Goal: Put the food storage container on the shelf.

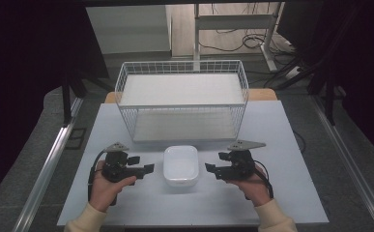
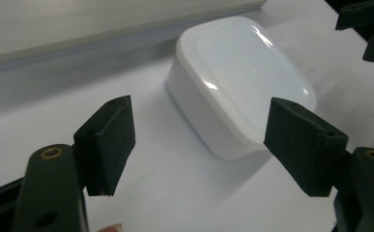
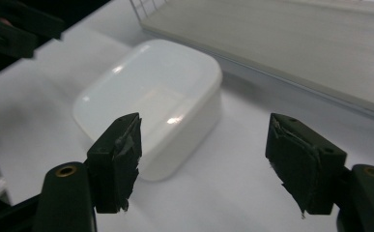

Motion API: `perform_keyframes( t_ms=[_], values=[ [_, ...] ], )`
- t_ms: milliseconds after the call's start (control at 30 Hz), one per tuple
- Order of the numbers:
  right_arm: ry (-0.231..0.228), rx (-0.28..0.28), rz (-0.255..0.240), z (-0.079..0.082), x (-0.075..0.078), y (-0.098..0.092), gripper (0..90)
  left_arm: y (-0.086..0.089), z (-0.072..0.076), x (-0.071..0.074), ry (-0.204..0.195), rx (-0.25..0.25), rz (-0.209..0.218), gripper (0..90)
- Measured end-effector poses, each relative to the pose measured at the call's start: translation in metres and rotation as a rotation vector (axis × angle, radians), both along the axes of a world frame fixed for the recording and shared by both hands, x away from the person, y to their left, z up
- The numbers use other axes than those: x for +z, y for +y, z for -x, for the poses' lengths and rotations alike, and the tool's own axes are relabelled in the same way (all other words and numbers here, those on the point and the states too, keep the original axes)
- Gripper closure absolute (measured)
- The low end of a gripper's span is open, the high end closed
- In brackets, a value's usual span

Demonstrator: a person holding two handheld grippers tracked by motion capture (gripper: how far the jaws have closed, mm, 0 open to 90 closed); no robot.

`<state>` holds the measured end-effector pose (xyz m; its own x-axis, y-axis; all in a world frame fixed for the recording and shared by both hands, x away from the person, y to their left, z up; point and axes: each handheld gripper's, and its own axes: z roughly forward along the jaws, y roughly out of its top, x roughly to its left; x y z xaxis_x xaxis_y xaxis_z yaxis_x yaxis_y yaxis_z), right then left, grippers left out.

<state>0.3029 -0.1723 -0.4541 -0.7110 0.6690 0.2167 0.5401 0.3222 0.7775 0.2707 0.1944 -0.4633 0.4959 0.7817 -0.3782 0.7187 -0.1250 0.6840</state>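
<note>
A white lidded container (image 1: 180, 165) with rounded corners sits on the white table, between my two grippers. My left gripper (image 1: 141, 164) is just left of it, jaws open and pointing at its side. In the left gripper view the container (image 2: 237, 82) lies a short way ahead of the open left gripper (image 2: 201, 145), with nothing between the pads. My right gripper (image 1: 213, 169) is just right of the box, also open. In the right gripper view the container (image 3: 151, 101) lies ahead and to the left of the right gripper (image 3: 201, 162), untouched.
A white wire basket (image 1: 182, 99) with a flat white floor stands behind the container, towards the back of the table (image 1: 281, 193). Beyond the table are a desk frame and cables on the floor. Dark curtains hang at both sides.
</note>
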Motion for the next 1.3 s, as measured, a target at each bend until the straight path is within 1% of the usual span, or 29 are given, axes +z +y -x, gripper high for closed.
perform_keyframes(
  t_ms=[67, 133, 233, 267, 333, 400, 500, 567, 633, 733, 767, 800, 867, 933, 1067, 1133, 1200, 1300],
  values=[
    [0.017, -0.006, -0.022, -0.001, 0.0, 0.002, 29.4, -0.003, -0.004, 0.0, 0.016, -0.009, 0.02, 25.8],
    [0.023, -0.013, -0.018, -0.003, 0.002, 0.005, 29.4, -0.006, -0.007, 0.001, 0.024, -0.012, 0.033, 25.5],
    [0.039, -0.016, -0.028, -0.007, 0.002, 0.011, 29.2, -0.01, -0.013, 0.003, 0.031, -0.015, 0.042, 25.1],
    [0.05, -0.017, -0.031, -0.008, 0.002, 0.013, 28.5, -0.012, -0.015, 0.004, 0.033, -0.016, 0.046, 24.9],
    [0.057, -0.027, -0.027, -0.012, 0.002, 0.017, 27.2, -0.012, -0.019, 0.003, 0.04, -0.015, 0.062, 24.6],
    [0.076, -0.039, -0.042, -0.016, 0.0, 0.019, 27.2, -0.011, -0.022, 0.001, 0.052, -0.011, 0.068, 24.5],
    [0.101, -0.04, -0.064, -0.021, -0.005, 0.022, 28.8, -0.011, -0.025, -0.004, 0.072, -0.008, 0.079, 24.5],
    [0.115, -0.028, -0.054, -0.022, -0.01, 0.025, 29.3, -0.011, -0.026, -0.009, 0.092, -0.006, 0.099, 25.0],
    [0.119, -0.02, -0.042, -0.022, -0.014, 0.028, 30.1, -0.014, -0.029, -0.012, 0.104, -0.009, 0.097, 25.1],
    [0.131, -0.017, -0.058, -0.023, -0.017, 0.031, 31.4, -0.018, -0.031, -0.016, 0.115, -0.013, 0.097, 25.1],
    [0.135, -0.014, -0.058, -0.024, -0.018, 0.032, 31.8, -0.019, -0.031, -0.017, 0.118, -0.017, 0.094, 25.1],
    [0.139, -0.012, -0.056, -0.024, -0.019, 0.033, 32.2, -0.02, -0.032, -0.018, 0.123, -0.014, 0.1, 25.1],
    [0.149, -0.014, -0.054, -0.024, -0.022, 0.035, 32.8, -0.021, -0.034, -0.023, 0.141, -0.021, 0.121, 25.3],
    [0.161, -0.015, -0.058, -0.025, -0.025, 0.037, 33.1, -0.023, -0.037, -0.029, 0.159, -0.013, 0.115, 25.5],
    [0.181, -0.024, -0.069, -0.027, -0.029, 0.037, 34.1, -0.022, -0.042, -0.037, 0.196, -0.014, 0.182, 27.5],
    [0.191, -0.028, -0.076, -0.027, -0.031, 0.037, 34.8, -0.022, -0.042, -0.038, 0.203, -0.018, 0.188, 29.9],
    [0.203, -0.03, -0.083, -0.029, -0.033, 0.038, 35.5, -0.024, -0.042, -0.039, 0.21, -0.035, 0.188, 33.1],
    [0.221, -0.034, -0.089, -0.03, -0.037, 0.04, 37.0, -0.027, -0.043, -0.041, 0.22, -0.051, 0.189, 35.1]
  ],
)
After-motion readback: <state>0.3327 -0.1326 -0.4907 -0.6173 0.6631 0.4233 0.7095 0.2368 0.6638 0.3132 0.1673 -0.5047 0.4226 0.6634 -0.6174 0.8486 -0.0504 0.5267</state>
